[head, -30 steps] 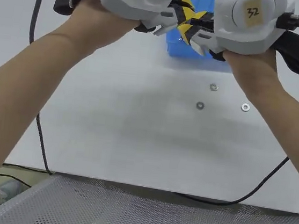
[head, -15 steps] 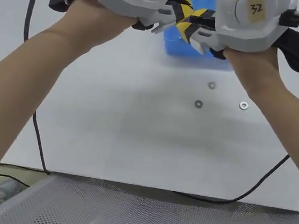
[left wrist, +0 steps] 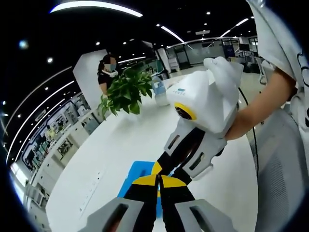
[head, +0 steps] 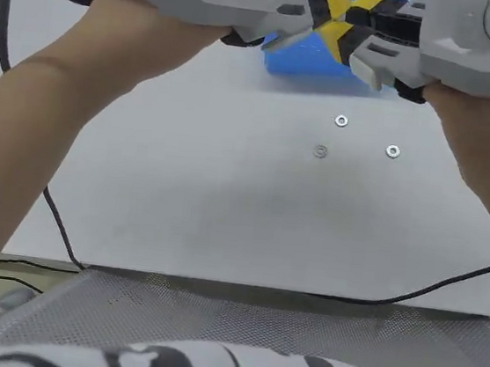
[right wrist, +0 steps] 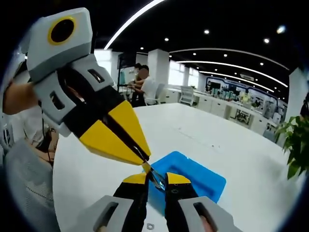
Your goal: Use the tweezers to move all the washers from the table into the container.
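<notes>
- Both jaws of the left gripper (left wrist: pixel 159 181) are pressed together on the tweezers (right wrist: pixel 150 170), at 12 o'clock over the desk (head: pixel 182 194).
- Blue container (head: pixel 299 59) lies just beneath.
- Three washers (head: pixel 320 151) lie loose on the desk, 5 o'clock of the container.
- Right gripper (right wrist: pixel 155 181) pinches the same tweezers.

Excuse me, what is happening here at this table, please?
A person holds two grippers close together above the blue container. The left gripper pinches thin tweezers, and their free end reaches between the jaws of the right gripper. Whether those jaws grip it is unclear. Three washers lie loose on the white table, none picked up yet.
</notes>
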`<move>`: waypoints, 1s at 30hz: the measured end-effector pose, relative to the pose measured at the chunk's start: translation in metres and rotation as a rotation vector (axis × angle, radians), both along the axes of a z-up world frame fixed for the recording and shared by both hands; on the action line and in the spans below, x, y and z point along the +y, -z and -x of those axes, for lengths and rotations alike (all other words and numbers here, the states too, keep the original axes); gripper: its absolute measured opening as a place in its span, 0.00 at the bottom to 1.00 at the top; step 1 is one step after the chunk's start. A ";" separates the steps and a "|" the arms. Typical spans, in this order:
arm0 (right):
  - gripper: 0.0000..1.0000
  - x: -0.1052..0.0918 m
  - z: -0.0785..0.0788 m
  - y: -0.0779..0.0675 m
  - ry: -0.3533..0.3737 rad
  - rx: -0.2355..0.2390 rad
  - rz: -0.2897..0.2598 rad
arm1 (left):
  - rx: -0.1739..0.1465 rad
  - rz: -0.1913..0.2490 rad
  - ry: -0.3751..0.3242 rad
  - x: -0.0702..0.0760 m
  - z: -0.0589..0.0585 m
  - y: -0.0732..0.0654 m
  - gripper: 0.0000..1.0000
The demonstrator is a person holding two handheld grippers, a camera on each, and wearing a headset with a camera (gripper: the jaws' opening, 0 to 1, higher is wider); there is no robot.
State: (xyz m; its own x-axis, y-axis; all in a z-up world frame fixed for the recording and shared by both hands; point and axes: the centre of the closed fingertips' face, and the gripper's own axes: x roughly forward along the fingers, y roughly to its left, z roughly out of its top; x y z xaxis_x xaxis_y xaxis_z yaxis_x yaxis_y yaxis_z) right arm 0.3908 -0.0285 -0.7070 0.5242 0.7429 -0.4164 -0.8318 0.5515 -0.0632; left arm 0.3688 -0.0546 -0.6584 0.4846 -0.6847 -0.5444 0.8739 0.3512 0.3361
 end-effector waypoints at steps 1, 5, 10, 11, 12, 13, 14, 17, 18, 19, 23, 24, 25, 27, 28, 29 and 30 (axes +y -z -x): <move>0.09 -0.002 0.003 0.000 0.003 0.007 -0.005 | 0.002 0.002 0.003 -0.001 0.002 -0.001 0.00; 0.09 -0.009 0.014 0.004 0.018 0.037 -0.013 | 0.027 0.004 0.026 -0.008 0.015 0.002 0.00; 0.09 -0.010 0.034 0.016 0.022 0.087 -0.021 | 0.058 -0.001 0.036 -0.012 0.035 0.012 0.00; 0.09 -0.010 0.038 0.020 0.019 0.098 -0.017 | 0.066 -0.003 0.034 -0.012 0.037 0.014 0.00; 0.09 -0.009 0.041 0.023 0.017 0.104 -0.012 | 0.077 -0.002 0.032 -0.012 0.039 0.016 0.00; 0.09 -0.009 0.045 0.026 0.017 0.109 -0.005 | 0.088 -0.003 0.030 -0.011 0.042 0.018 0.00; 0.09 -0.009 0.048 0.027 0.016 0.115 -0.005 | 0.095 -0.004 0.031 -0.011 0.044 0.019 0.00; 0.09 -0.008 0.057 0.033 0.012 0.145 -0.010 | 0.124 -0.004 0.028 -0.010 0.051 0.026 0.00; 0.09 -0.008 0.059 0.036 0.010 0.158 -0.008 | 0.127 -0.005 0.029 -0.010 0.052 0.028 0.00; 0.10 -0.007 0.060 0.038 0.010 0.164 -0.006 | 0.134 -0.002 0.028 -0.010 0.051 0.026 0.00; 0.10 -0.007 0.067 0.045 -0.001 0.190 0.005 | 0.156 0.000 0.022 -0.010 0.056 0.033 0.00; 0.10 -0.007 0.068 0.046 -0.001 0.191 0.008 | 0.163 0.006 0.017 -0.010 0.057 0.035 0.00; 0.09 -0.007 0.069 0.047 0.000 0.193 0.008 | 0.166 0.006 0.016 -0.011 0.059 0.038 0.00; 0.09 -0.007 0.070 0.049 -0.001 0.207 0.005 | 0.174 0.005 0.013 -0.011 0.060 0.040 0.00; 0.09 -0.006 0.071 0.050 -0.001 0.212 0.004 | 0.181 0.006 0.011 -0.010 0.061 0.041 0.00; 0.09 -0.006 0.071 0.050 -0.002 0.215 0.005 | 0.183 0.004 0.010 -0.010 0.061 0.041 0.00; 0.09 -0.005 0.072 0.051 -0.003 0.219 0.004 | 0.182 0.000 0.010 -0.010 0.061 0.042 0.00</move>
State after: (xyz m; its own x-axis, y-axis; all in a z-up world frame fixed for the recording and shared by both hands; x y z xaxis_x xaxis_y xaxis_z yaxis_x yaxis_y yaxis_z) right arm 0.3190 -0.0336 -0.7579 0.4182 0.7425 -0.5233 -0.8277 0.5488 0.1172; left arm 0.3079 -0.0644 -0.7003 0.3710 -0.6890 -0.6226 0.9238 0.3420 0.1721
